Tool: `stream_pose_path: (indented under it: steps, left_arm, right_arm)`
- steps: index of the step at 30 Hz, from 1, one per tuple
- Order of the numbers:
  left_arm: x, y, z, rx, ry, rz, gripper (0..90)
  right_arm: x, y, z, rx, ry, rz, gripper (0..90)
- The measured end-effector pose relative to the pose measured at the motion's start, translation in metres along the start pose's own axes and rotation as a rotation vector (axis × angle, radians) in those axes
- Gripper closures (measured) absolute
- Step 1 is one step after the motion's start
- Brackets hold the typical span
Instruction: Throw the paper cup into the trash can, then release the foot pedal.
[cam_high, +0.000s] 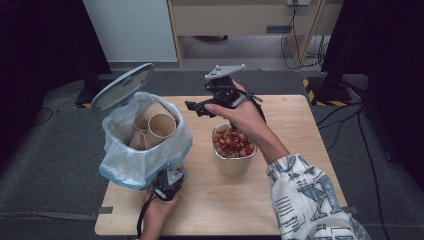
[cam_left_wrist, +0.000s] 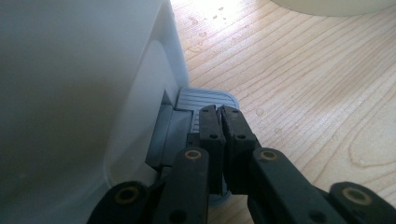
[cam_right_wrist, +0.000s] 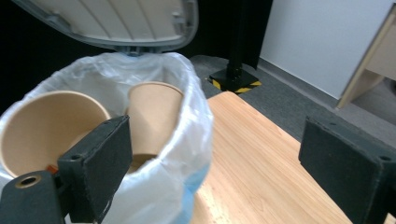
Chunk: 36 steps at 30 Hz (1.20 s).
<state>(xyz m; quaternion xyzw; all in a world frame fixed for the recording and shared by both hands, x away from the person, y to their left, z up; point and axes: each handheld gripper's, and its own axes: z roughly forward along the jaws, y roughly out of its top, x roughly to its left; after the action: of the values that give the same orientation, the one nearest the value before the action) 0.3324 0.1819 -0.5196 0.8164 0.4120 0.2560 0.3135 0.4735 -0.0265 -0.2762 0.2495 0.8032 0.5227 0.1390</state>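
A pedal bin lined with a white bag (cam_high: 145, 152) stands on the left of the wooden table (cam_high: 295, 130), its grey lid (cam_high: 122, 86) tipped up and open. Several brown paper cups (cam_high: 160, 125) lie inside the bin. My left gripper (cam_high: 168, 180) is at the bin's foot, jaws shut, tips resting on the grey ribbed pedal (cam_left_wrist: 205, 97); the left gripper (cam_left_wrist: 219, 113) holds nothing. My right gripper (cam_high: 199, 107) hovers above the table just right of the bin, open and empty. In the right gripper view the right gripper (cam_right_wrist: 219, 161) faces the cups (cam_right_wrist: 152, 116) and the lid (cam_right_wrist: 116, 18).
A paper bowl (cam_high: 234, 161) filled with red and beige food sits mid-table under the person's right wrist. Water drops (cam_left_wrist: 259, 112) speckle the wood near the pedal. Dark stands and cables are on the floor beyond the table.
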Motion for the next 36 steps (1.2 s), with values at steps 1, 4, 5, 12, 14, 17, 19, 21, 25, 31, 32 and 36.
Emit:
stream_pose_path:
  steps: [1, 4, 5, 12, 14, 17, 19, 21, 25, 31, 32, 36]
  left_arm:
    - [0.000, 0.000, 0.000, 0.000, 0.000, 0.001, 86.7]
    - [0.000, 0.000, 0.000, 0.000, 0.001, 0.002, 86.7]
    - [0.000, 0.000, 0.000, -0.001, 0.000, 0.001, 86.7]
    - [0.000, 0.000, 0.000, -0.001, 0.000, -0.001, 86.6]
    - [0.000, 0.000, 0.000, -0.002, -0.009, -0.014, 85.1]
    - [-0.004, 0.001, -0.002, -0.017, -0.024, -0.033, 72.0]
    - [-0.010, 0.002, -0.004, -0.025, -0.020, -0.033, 61.9]
    - [-0.013, 0.004, -0.009, -0.047, -0.023, -0.037, 58.5]
    - [-0.015, 0.004, -0.015, -0.079, -0.037, -0.066, 53.0]
    - [-0.015, 0.004, -0.015, -0.082, -0.051, -0.074, 47.5]
    - [-0.015, 0.004, -0.015, -0.081, -0.054, -0.070, 46.7]
    - [-0.016, 0.005, -0.015, -0.078, -0.062, -0.061, 42.4]
  right_arm:
    - [-0.002, -0.001, -0.001, 0.000, -0.004, 0.004, 10.2]
    - [-0.010, -0.006, -0.006, -0.001, -0.021, 0.016, 10.1]
    - [-0.013, -0.009, -0.009, 0.000, -0.028, 0.021, 10.1]
    - [-0.027, -0.024, -0.020, 0.014, -0.054, 0.039, 9.8]
    - [-0.034, -0.032, -0.026, 0.027, -0.076, 0.044, 9.7]
    - [-0.044, -0.042, -0.035, 0.033, -0.101, 0.064, 9.7]
    - [-0.051, -0.048, -0.041, 0.037, -0.119, 0.077, 9.7]
    - [-0.058, -0.054, -0.047, 0.037, -0.134, 0.086, 9.7]
    - [-0.069, -0.063, -0.057, 0.036, -0.163, 0.107, 9.6]
    - [-0.082, -0.080, -0.069, 0.051, -0.213, 0.132, 9.1]
    - [-0.084, -0.082, -0.070, 0.053, -0.220, 0.133, 8.8]
    - [-0.093, -0.095, -0.078, 0.046, -0.261, 0.161, 8.4]
